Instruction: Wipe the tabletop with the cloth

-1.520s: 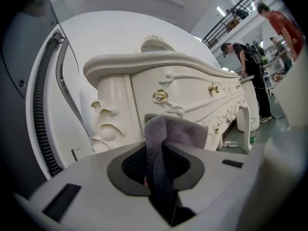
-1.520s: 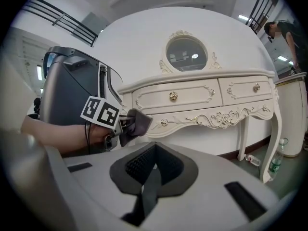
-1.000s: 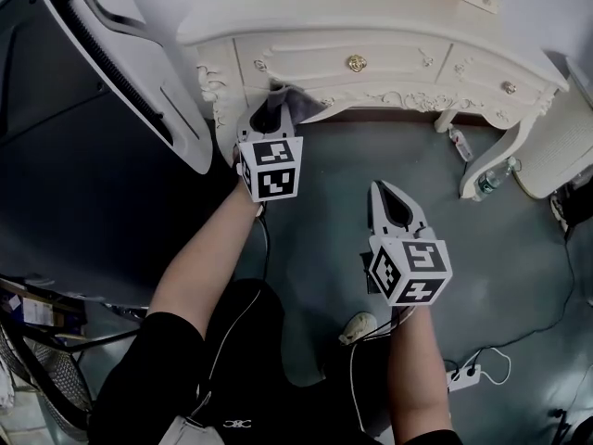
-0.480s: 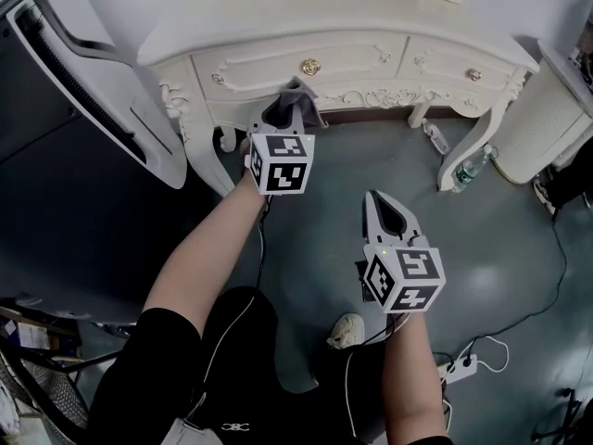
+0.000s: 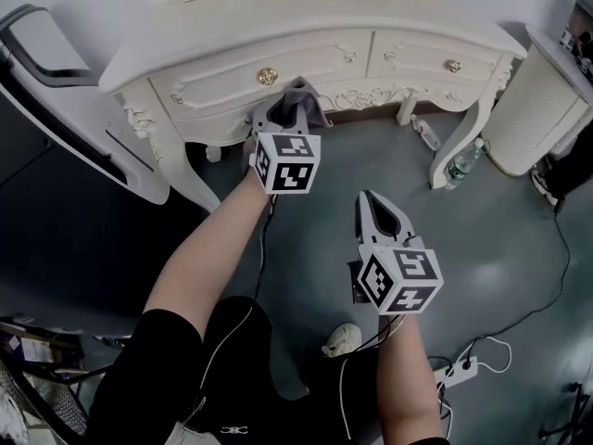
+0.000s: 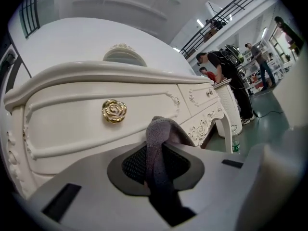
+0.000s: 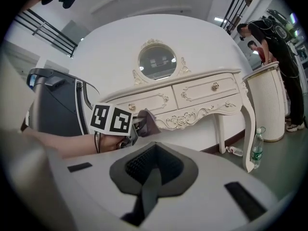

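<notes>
A cream dressing table (image 5: 306, 17) with gold drawer knobs (image 6: 114, 110) stands ahead of me. My left gripper (image 5: 283, 111) is shut on a grey cloth (image 5: 304, 100), held in front of the left drawer and below the tabletop. In the left gripper view the cloth (image 6: 161, 146) bunches up between the jaws. My right gripper (image 5: 369, 198) hangs lower and to the right over the grey floor, jaws shut with nothing in them. The right gripper view shows its closed pads (image 7: 153, 170), the left gripper (image 7: 130, 129) with the cloth (image 7: 149, 121), and the whole table (image 7: 192, 88).
A dark chair with a white frame (image 5: 56, 72) stands left of the table. A white ribbed bin (image 5: 533, 109) is at the right, with a water bottle (image 5: 460, 167) by the table leg. Cables and a power strip (image 5: 460, 374) lie on the floor. People stand far right (image 6: 221, 66).
The table has come nearer and lower in the head view. The left gripper has carried the cloth up toward the drawer front; the right gripper has hardly moved.
</notes>
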`<state>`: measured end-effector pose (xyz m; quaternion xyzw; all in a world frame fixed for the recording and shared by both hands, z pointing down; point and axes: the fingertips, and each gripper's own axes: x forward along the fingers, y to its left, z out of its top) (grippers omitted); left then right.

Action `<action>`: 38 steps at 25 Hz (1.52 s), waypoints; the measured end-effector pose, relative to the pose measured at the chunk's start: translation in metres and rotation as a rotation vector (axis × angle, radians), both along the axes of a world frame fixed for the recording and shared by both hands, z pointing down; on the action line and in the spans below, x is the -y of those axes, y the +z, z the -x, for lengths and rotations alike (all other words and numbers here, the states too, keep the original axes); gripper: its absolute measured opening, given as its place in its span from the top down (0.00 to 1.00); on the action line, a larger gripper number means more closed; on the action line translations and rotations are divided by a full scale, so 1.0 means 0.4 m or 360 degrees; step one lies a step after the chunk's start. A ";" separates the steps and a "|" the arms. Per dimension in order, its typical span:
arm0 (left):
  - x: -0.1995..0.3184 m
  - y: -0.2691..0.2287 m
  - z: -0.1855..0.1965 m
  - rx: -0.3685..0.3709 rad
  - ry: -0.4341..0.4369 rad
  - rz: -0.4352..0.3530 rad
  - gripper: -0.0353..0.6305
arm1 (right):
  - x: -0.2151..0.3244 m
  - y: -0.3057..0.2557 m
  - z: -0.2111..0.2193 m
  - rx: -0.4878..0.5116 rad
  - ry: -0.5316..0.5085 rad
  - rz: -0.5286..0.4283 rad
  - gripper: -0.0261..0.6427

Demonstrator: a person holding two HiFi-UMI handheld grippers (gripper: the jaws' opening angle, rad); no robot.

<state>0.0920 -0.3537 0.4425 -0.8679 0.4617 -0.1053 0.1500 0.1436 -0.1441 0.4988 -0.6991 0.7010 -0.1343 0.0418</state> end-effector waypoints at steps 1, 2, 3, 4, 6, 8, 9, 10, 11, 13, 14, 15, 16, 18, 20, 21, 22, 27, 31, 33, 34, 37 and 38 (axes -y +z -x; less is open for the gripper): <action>0.000 0.002 -0.011 0.0008 -0.0004 -0.0019 0.84 | -0.001 0.003 -0.009 -0.0011 0.0003 0.0001 0.95; 0.001 0.003 -0.020 0.0012 -0.0014 -0.0042 0.84 | -0.002 0.006 -0.019 -0.0015 0.0006 -0.0001 0.95; 0.000 0.004 -0.026 0.0014 -0.0026 -0.0066 0.84 | -0.002 0.008 -0.031 -0.0008 0.0008 -0.0007 0.95; 0.000 0.004 -0.033 0.0015 -0.0033 -0.0084 0.84 | -0.001 0.009 -0.042 0.0006 0.0010 -0.0015 0.95; -0.002 0.008 -0.055 0.0023 -0.0015 -0.0081 0.84 | 0.006 0.013 -0.065 0.0042 0.0010 -0.0027 0.95; -0.004 0.015 -0.087 0.0032 0.0017 -0.0056 0.84 | 0.018 0.020 -0.084 0.0064 0.0009 -0.0033 0.95; -0.004 0.016 -0.101 0.0034 0.0024 -0.0058 0.84 | 0.024 0.025 -0.091 0.0065 0.0006 -0.0033 0.95; -0.005 0.016 -0.114 0.0037 0.0028 -0.0074 0.84 | 0.029 0.031 -0.097 0.0058 0.0001 -0.0033 0.95; -0.006 0.014 -0.126 0.0042 0.0032 -0.0096 0.84 | 0.033 0.035 -0.102 0.0038 -0.0007 -0.0034 0.95; -0.009 0.011 -0.154 0.0048 0.0050 -0.0124 0.84 | 0.034 0.038 -0.115 -0.0040 -0.0030 -0.0050 0.95; -0.011 0.012 -0.170 0.0043 0.0062 -0.0118 0.84 | 0.033 0.039 -0.124 -0.0084 -0.0038 -0.0067 0.95; -0.013 0.013 -0.188 0.0031 0.0071 -0.0100 0.84 | 0.035 0.042 -0.138 -0.0114 -0.0034 -0.0081 0.95; -0.012 0.013 -0.204 0.0013 0.0071 -0.0082 0.84 | 0.042 0.050 -0.159 -0.0114 -0.0016 -0.0086 0.95; -0.009 0.004 -0.229 -0.0033 0.0050 -0.0071 0.84 | 0.066 0.072 -0.210 -0.0013 0.0023 -0.0061 0.95; -0.010 -0.019 -0.251 -0.0085 0.0037 -0.0074 0.84 | 0.091 0.081 -0.259 0.0115 0.0011 -0.0026 0.95; -0.011 -0.035 -0.264 -0.0107 0.0037 -0.0075 0.84 | 0.101 0.073 -0.283 0.0149 -0.0001 -0.0022 0.95; -0.012 -0.055 -0.278 -0.0121 0.0041 -0.0078 0.84 | 0.111 0.058 -0.307 0.0161 -0.0009 -0.0028 0.95; -0.033 -0.180 -0.343 -0.0191 0.0041 -0.0203 0.84 | 0.143 -0.038 -0.388 0.0153 -0.0058 -0.0086 0.95; -0.030 -0.261 -0.390 -0.0234 0.0058 -0.0220 0.84 | 0.145 -0.071 -0.418 0.0082 -0.0089 -0.0068 0.95; -0.028 -0.271 -0.417 -0.0211 0.0067 -0.0213 0.84 | 0.144 -0.072 -0.440 0.0069 -0.0074 -0.0047 0.95; -0.030 -0.268 -0.434 -0.0188 0.0078 -0.0216 0.84 | 0.145 -0.069 -0.454 0.0082 -0.0066 -0.0034 0.95; -0.039 -0.253 -0.499 -0.0164 0.0142 -0.0200 0.84 | 0.151 -0.053 -0.501 0.0119 -0.0032 -0.0007 0.95; -0.042 -0.254 -0.519 -0.0172 0.0156 -0.0203 0.84 | 0.152 -0.047 -0.515 0.0121 -0.0013 -0.0005 0.95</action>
